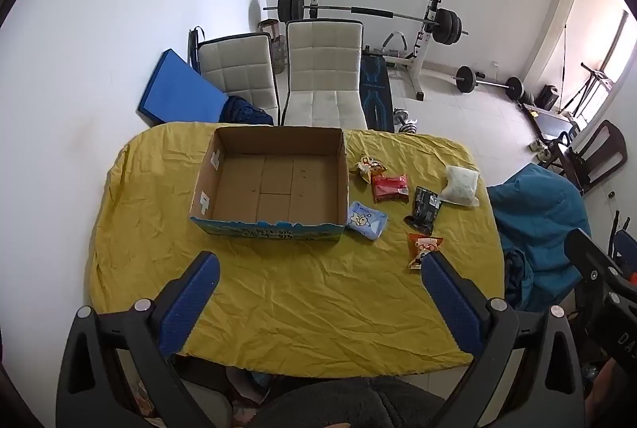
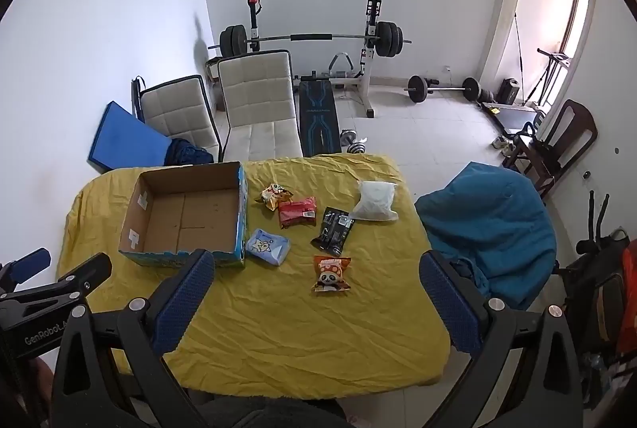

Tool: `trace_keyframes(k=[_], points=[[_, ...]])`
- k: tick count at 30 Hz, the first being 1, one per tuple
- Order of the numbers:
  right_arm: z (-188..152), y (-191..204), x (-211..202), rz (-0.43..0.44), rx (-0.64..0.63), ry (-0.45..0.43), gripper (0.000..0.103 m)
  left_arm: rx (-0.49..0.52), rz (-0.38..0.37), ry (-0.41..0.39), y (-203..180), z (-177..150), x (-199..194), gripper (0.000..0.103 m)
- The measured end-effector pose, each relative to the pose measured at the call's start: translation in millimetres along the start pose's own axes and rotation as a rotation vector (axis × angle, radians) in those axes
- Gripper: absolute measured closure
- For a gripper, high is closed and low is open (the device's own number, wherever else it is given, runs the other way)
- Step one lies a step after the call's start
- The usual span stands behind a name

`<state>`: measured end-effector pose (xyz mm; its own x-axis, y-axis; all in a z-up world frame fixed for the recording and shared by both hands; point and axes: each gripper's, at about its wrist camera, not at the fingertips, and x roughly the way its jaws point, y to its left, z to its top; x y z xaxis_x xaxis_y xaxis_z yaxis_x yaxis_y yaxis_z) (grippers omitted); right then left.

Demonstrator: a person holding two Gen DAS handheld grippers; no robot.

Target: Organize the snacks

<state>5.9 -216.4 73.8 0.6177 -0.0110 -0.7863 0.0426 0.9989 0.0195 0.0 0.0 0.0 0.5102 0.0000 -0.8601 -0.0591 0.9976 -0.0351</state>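
An empty cardboard box point(image 1: 274, 183) point(image 2: 187, 217) stands on the yellow-covered table point(image 1: 278, 292) point(image 2: 302, 324). Right of it lie several snack packs: a light blue one point(image 1: 367, 220) point(image 2: 267, 246) against the box, an orange-yellow one point(image 1: 371, 166) point(image 2: 275, 195), a red one point(image 1: 390, 187) point(image 2: 297, 211), a black one point(image 1: 425, 209) point(image 2: 333, 230), a white bag point(image 1: 461, 186) point(image 2: 376, 205) and an orange panda pack point(image 1: 423, 249) point(image 2: 331, 273). My left gripper point(image 1: 318, 264) hangs open over the near table. My right gripper point(image 2: 317, 262) is open too, above the panda pack. Neither holds anything.
Two white chairs point(image 1: 324, 81) point(image 2: 258, 101) stand behind the table. A teal-draped seat point(image 1: 537, 221) point(image 2: 489, 225) is at the right edge. Weight bench and barbells point(image 1: 422, 18) point(image 2: 374, 38) fill the far room. A blue mat point(image 1: 179, 89) point(image 2: 127, 139) leans at left.
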Motion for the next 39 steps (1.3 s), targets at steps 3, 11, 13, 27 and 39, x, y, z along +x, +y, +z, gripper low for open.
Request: trace_keyframes(k=[3,11,13,27,39], points=[[-1.4,0.7,1.9,0.001,0.001,0.007,0.000,-0.002,-0.006,-0.004,0.5,1.1,2.1,0.000],[-1.4,-5.1,3.1,-0.004,0.027,0.011,0.000,0.009,0.001,-0.022,-6.2,5.4,1.4,0.000],[-3.8,-0.9,2.8,-0.013,0.026,0.002,0.000,0.006,-0.008,-0.031,-5.6,3.3,-1.8,0.000],[-10.3,-3.2,10.1,-0.021,0.037,0.025,0.000,0.003,-0.023,-0.026,-7.3,-3.2,-0.8,0.000],[-18.8,-6.7,14.5,-0.024,0.036,0.044,0.000,0.007,-0.037,0.000,-9.0,-8.4,4.8,0.000]])
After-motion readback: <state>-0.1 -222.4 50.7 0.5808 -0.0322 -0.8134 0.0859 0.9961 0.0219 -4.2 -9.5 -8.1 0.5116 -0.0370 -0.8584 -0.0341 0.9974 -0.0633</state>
